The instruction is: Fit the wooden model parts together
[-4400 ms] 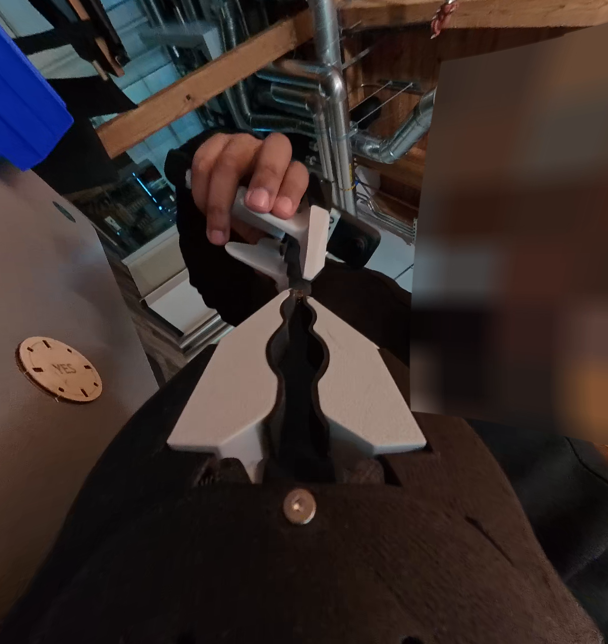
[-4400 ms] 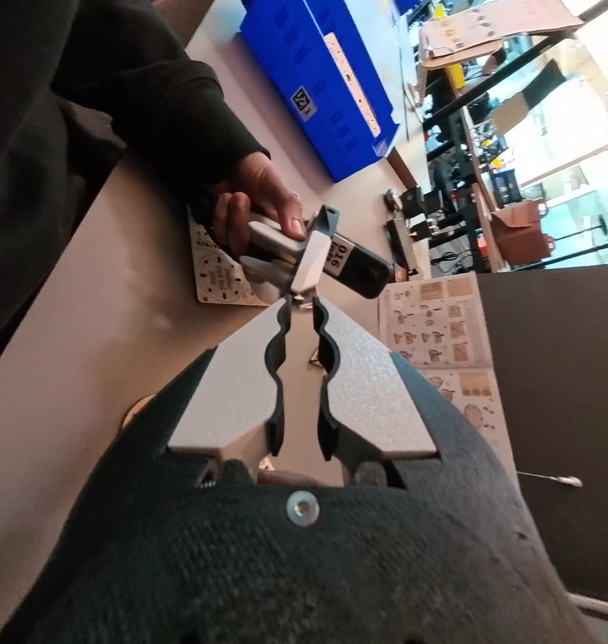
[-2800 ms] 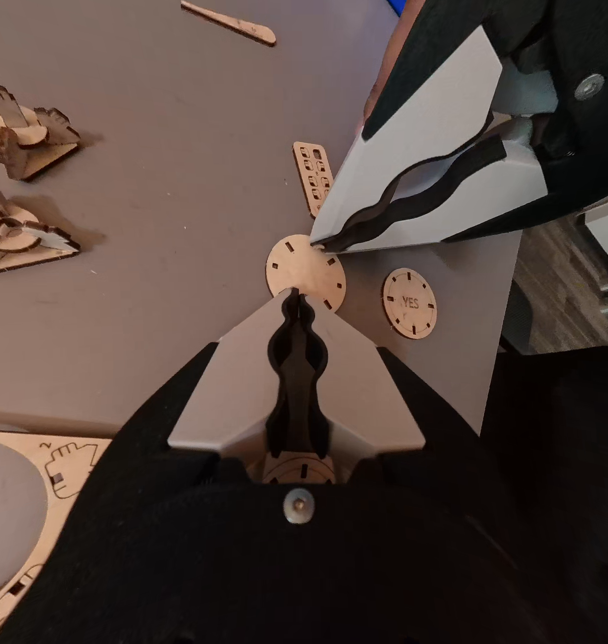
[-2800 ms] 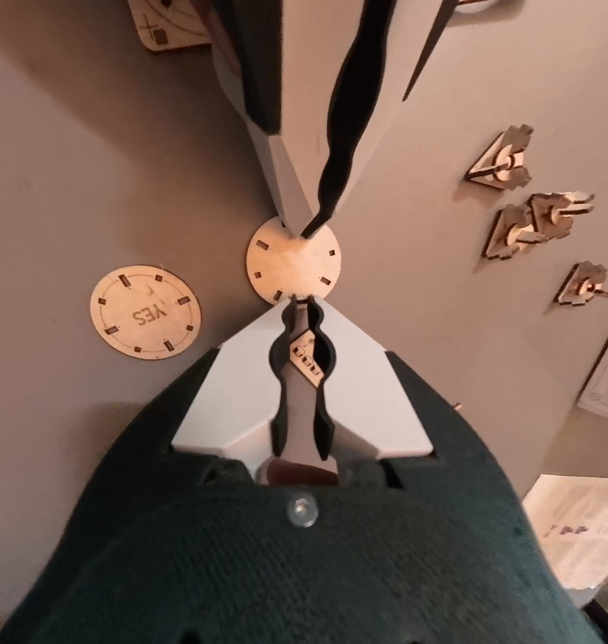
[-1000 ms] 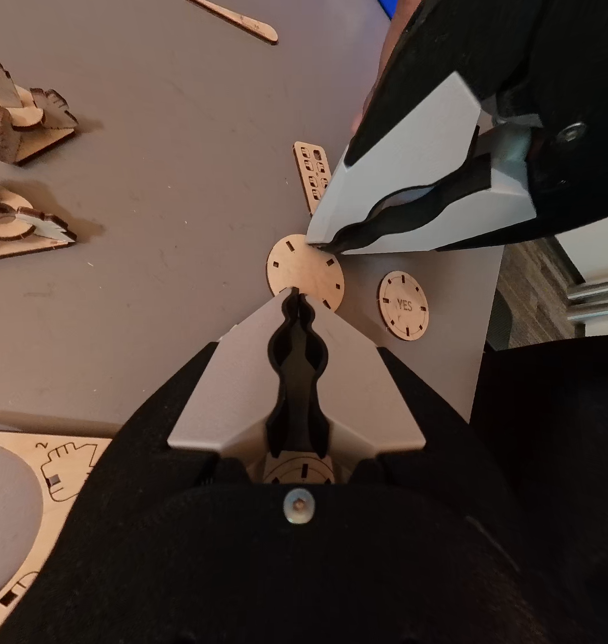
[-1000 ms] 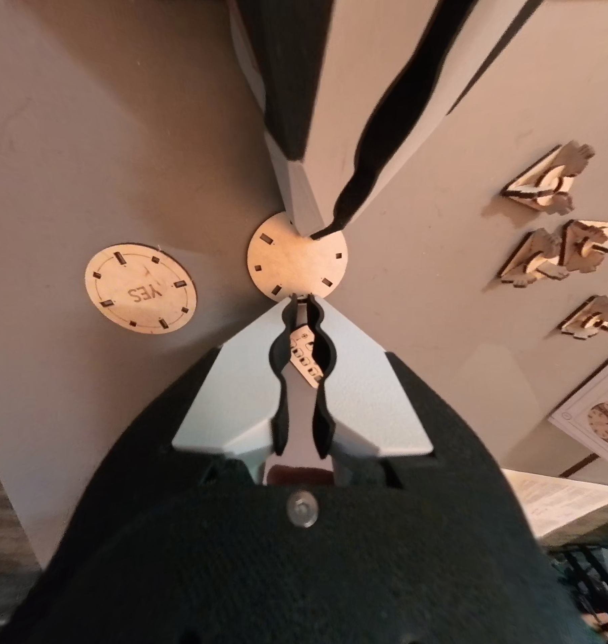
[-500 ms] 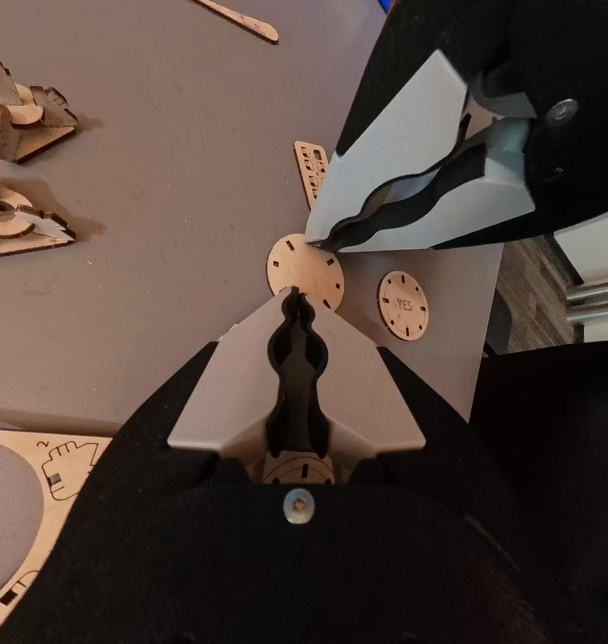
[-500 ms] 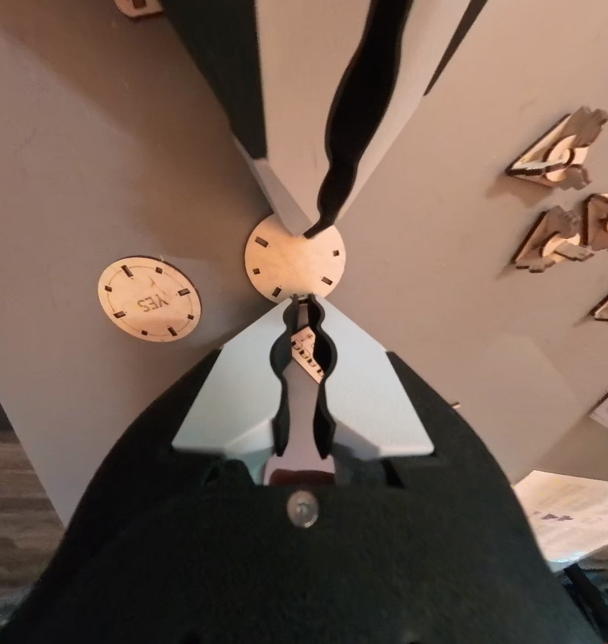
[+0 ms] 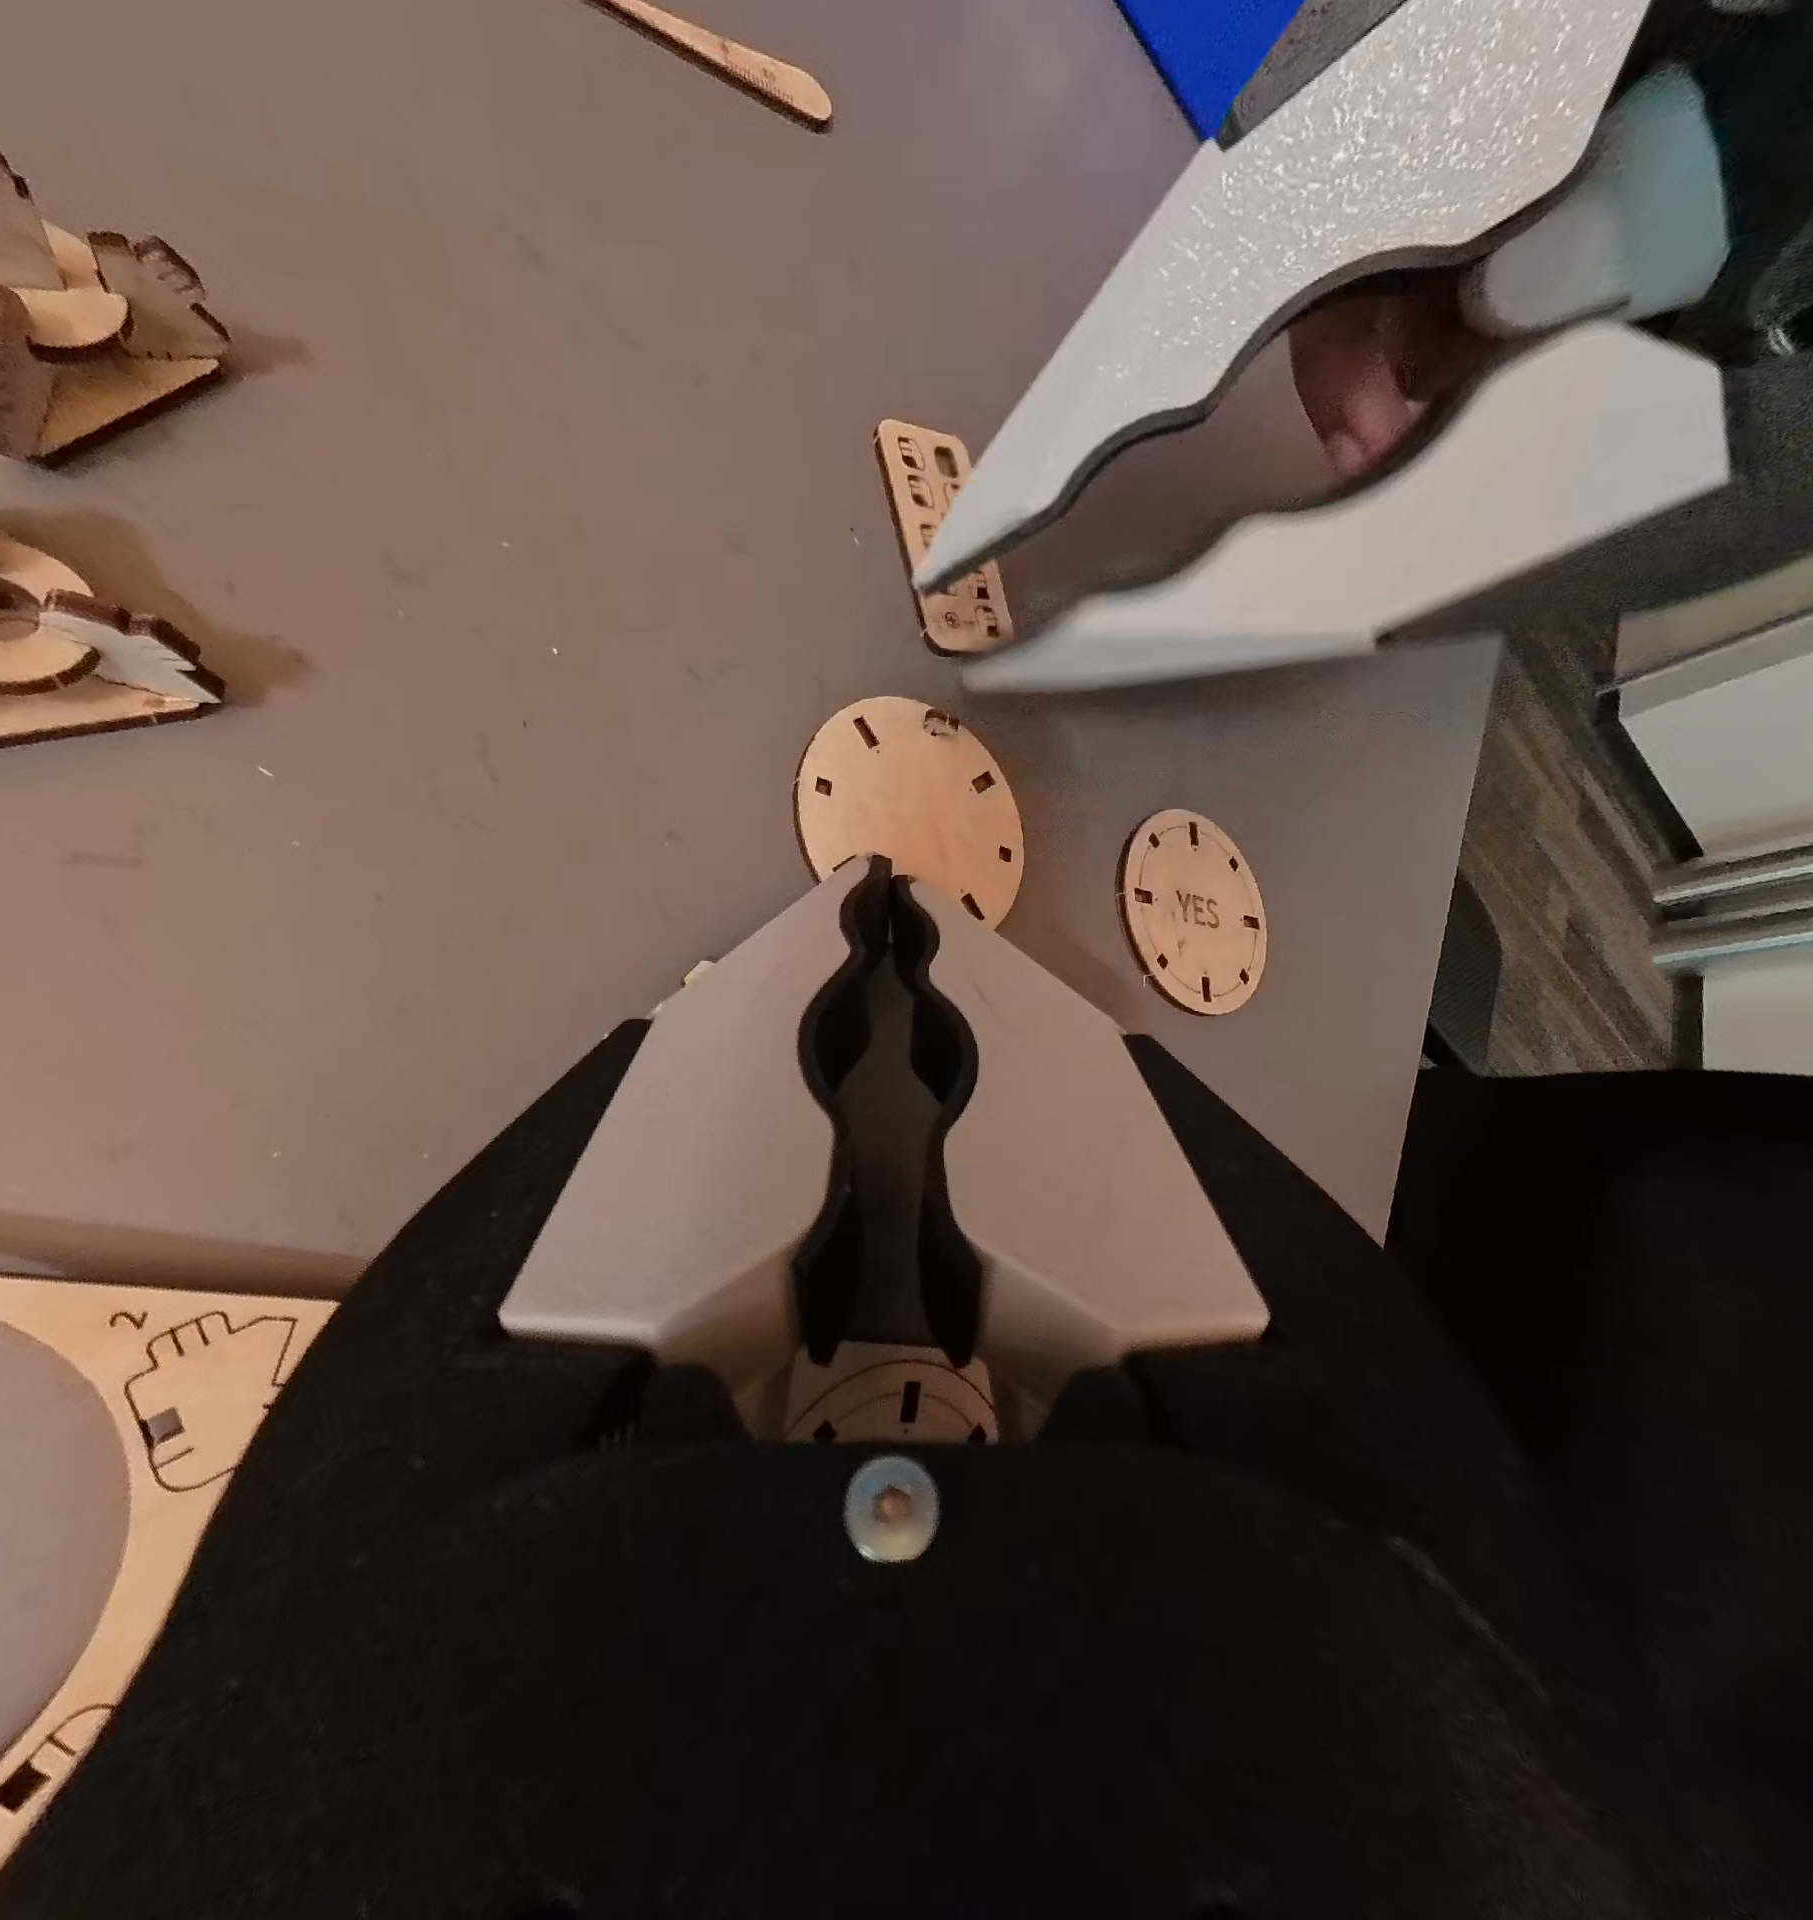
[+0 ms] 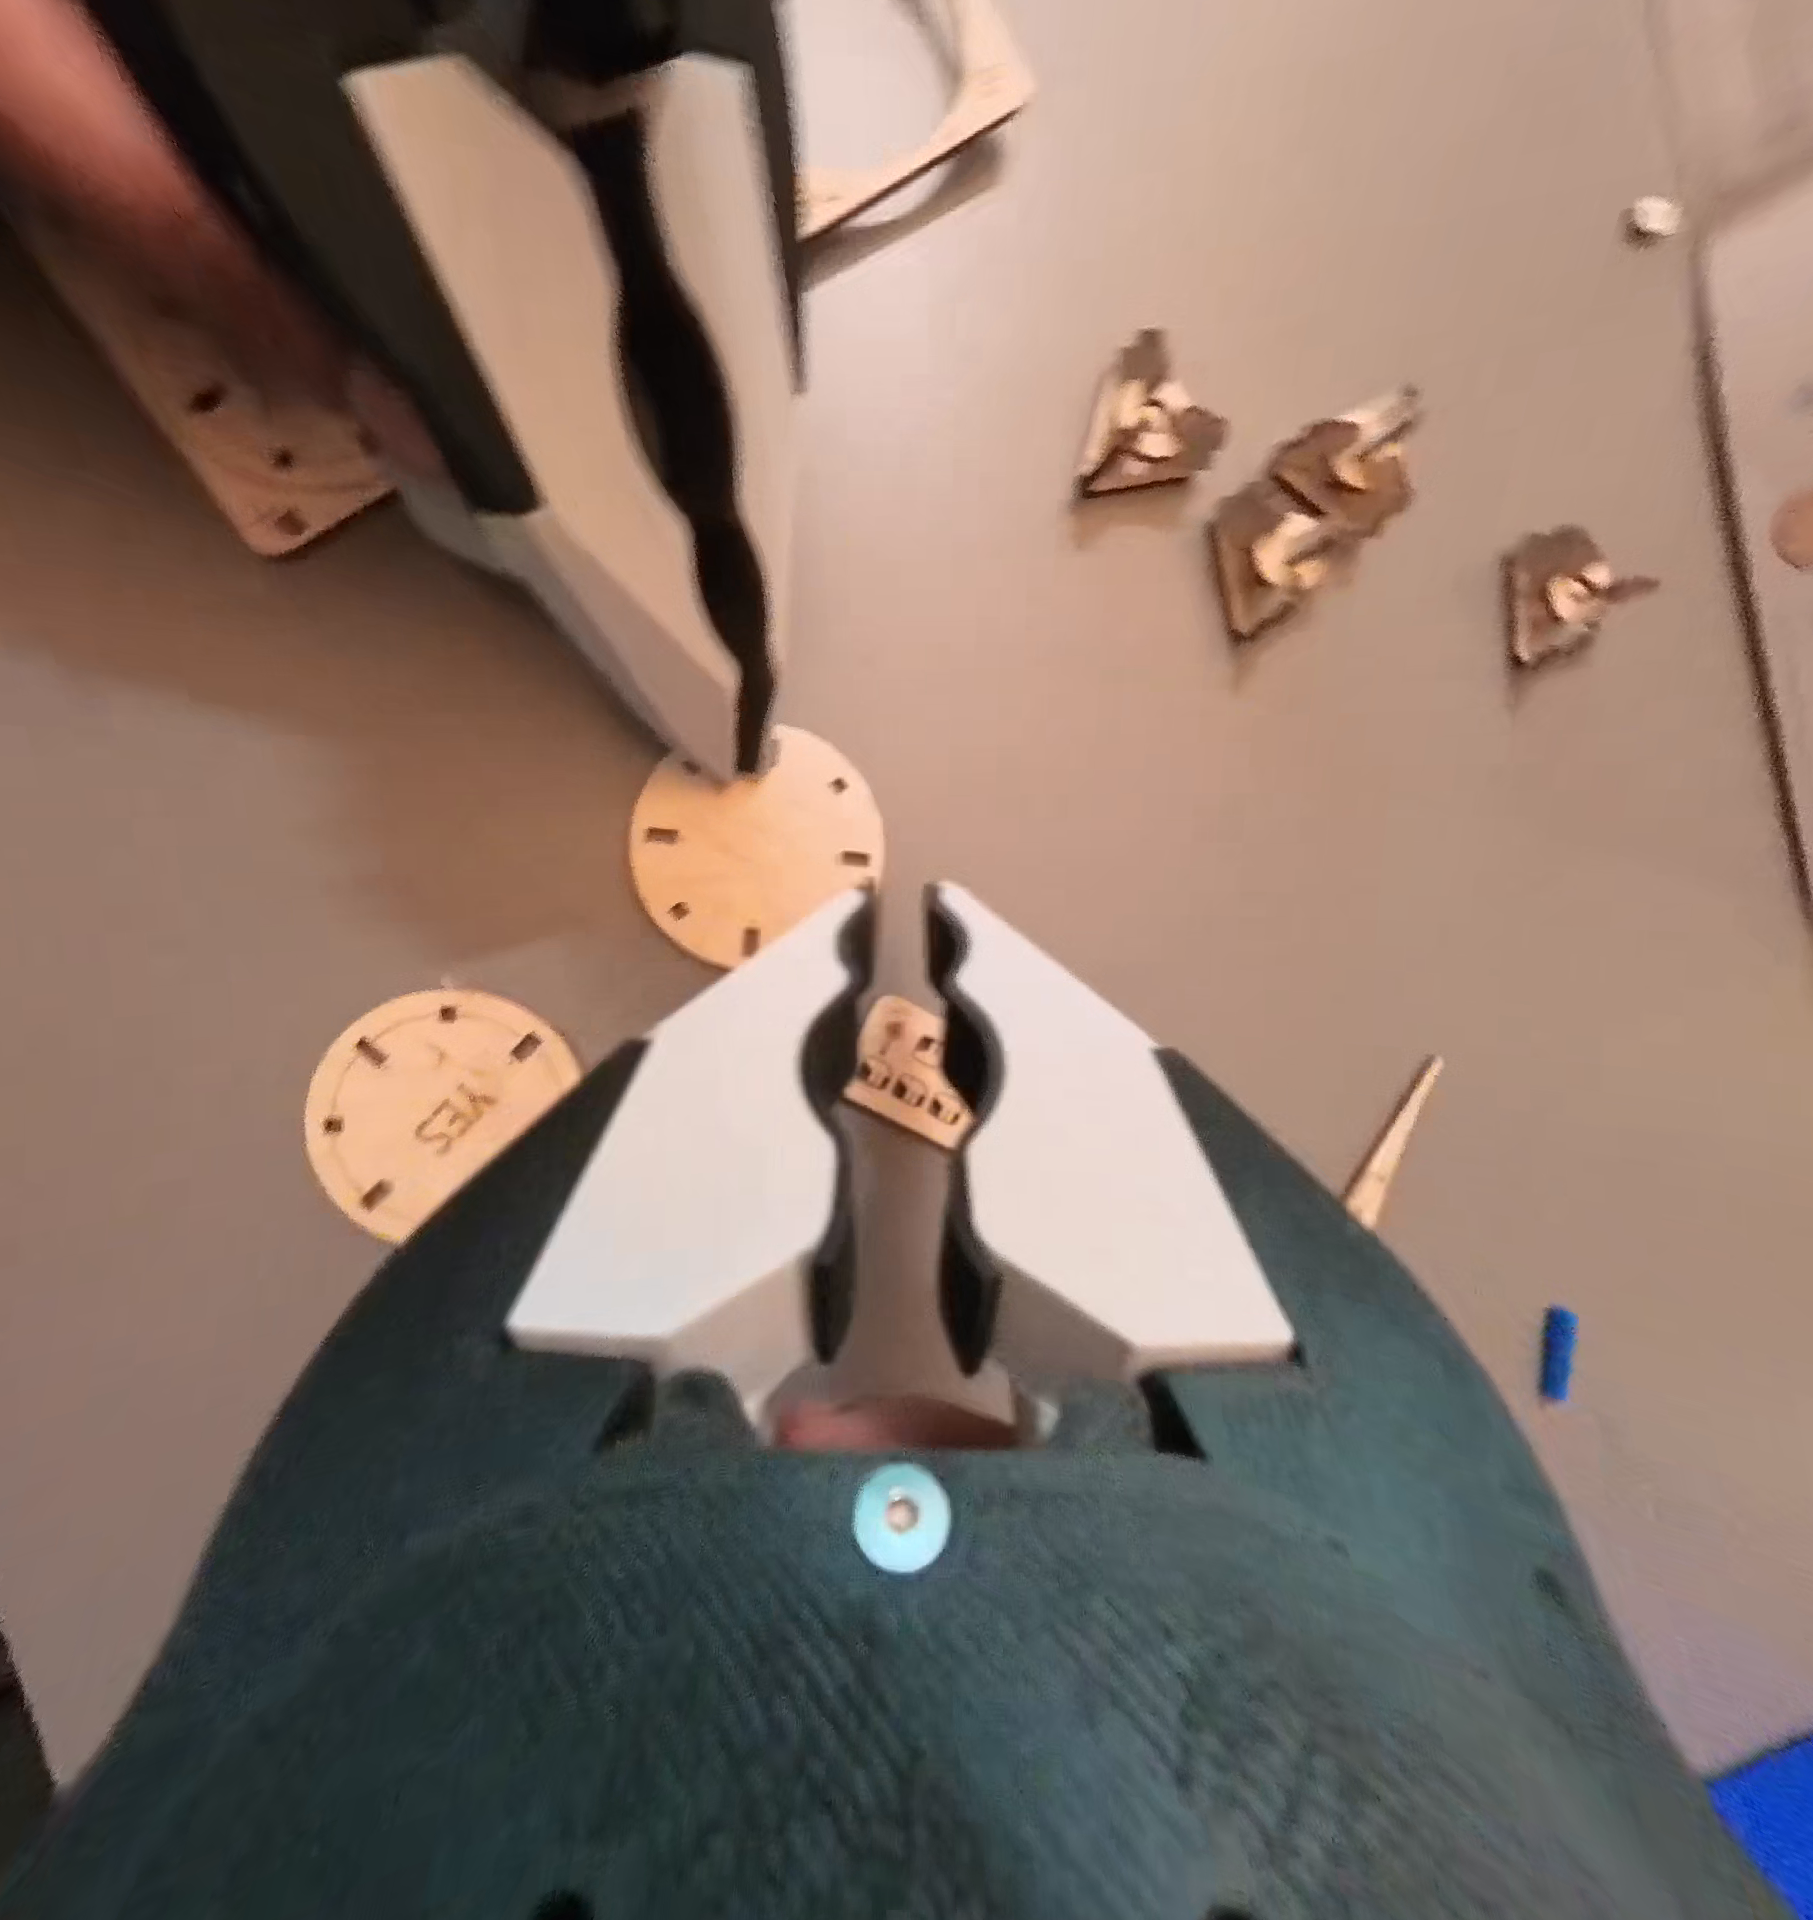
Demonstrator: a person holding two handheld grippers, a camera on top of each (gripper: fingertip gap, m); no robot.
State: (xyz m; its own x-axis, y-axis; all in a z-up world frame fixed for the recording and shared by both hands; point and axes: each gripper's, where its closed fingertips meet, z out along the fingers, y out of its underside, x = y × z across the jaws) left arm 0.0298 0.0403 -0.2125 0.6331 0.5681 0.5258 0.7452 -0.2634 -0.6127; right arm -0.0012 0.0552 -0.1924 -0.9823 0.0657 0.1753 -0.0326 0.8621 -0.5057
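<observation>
Pressing down with its fingertips shut together, the left gripper [image 9: 889, 871] was seen with its tips on the near edge of a plain wooden disc [image 9: 907, 805] that lay flat on the grey table [image 9: 466, 416]; nothing was pinched between its pads. Just beside that disc, near the table's edge, a second wooden disc with engraved lettering [image 9: 1191, 912] was laid flat, clear of both tools. Under the left gripper's body a further slotted disc [image 9: 889, 1397] was partly hidden, and a cut-out wooden sheet [image 9: 102, 1455] was seen at the near left corner. The right gripper [image 10: 900, 896] was held above the table with its fingers slightly spread and nothing between them, its tips beside the plain disc [image 10: 756, 842] but not touching it. Beneath its fingers a small rectangular wooden piece with cut-outs [image 10: 907, 1075] lay on the table, half covered from the left wrist view [image 9: 943, 540]. Farther off, several assembled triangular wooden pieces [image 10: 1307, 509] were grouped on the open table, well apart from the discs, and a thin wooden stick [image 9: 715, 52] lay at the far edge, next to a blue bin [image 9: 1193, 52].
</observation>
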